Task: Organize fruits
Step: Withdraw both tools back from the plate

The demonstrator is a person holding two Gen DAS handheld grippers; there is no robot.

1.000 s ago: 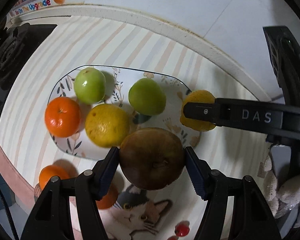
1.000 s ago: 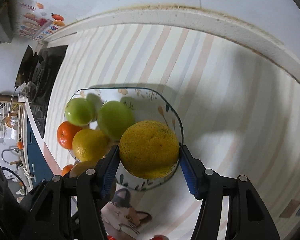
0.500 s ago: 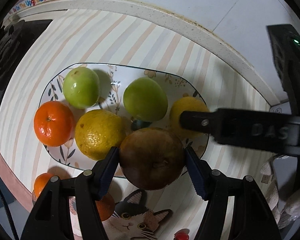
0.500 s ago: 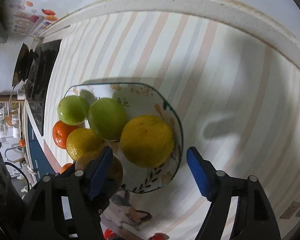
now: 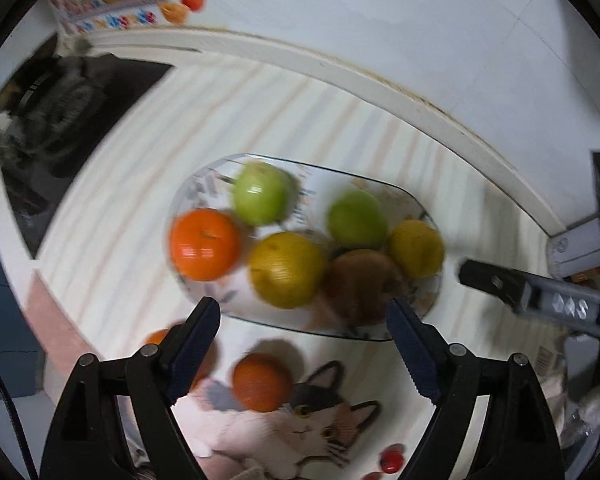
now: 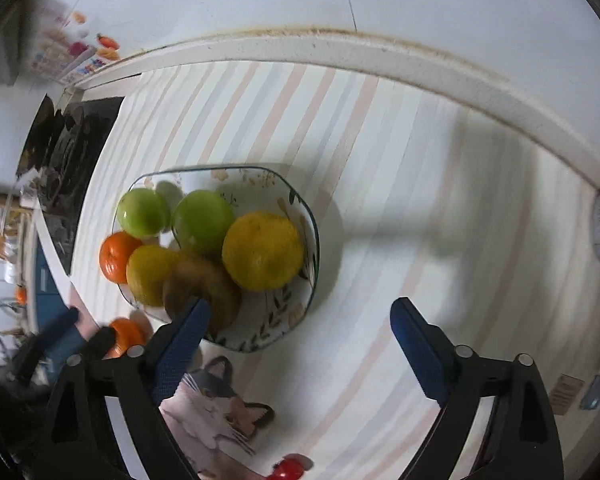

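Observation:
A leaf-patterned plate [image 5: 204, 184] [image 6: 300, 312] on the striped cloth holds several fruits: two green apples [image 5: 260, 194] [image 6: 202, 220], an orange [image 5: 204, 244] [image 6: 116, 256], two yellow citrus fruits [image 5: 286, 268] [image 6: 262, 250] and a brown fruit [image 5: 360, 284] [image 6: 204, 284]. My left gripper [image 5: 304, 328] is open and empty just in front of the plate. My right gripper [image 6: 300, 332] is open and empty at the plate's near right edge. Two small oranges [image 5: 260, 382] lie on the cat mat in front of the plate.
A cat-picture mat [image 5: 300, 420] [image 6: 216, 408] lies in front of the plate. A black stove [image 5: 72, 100] [image 6: 72, 140] is at the left. A white raised ledge [image 6: 340, 48] and the wall bound the far side. The right gripper's arm [image 5: 540, 296] shows at the right.
My left gripper opened, left the brown fruit on the plate and pulled back. My right gripper, open since releasing the yellow citrus, also drew back from the plate.

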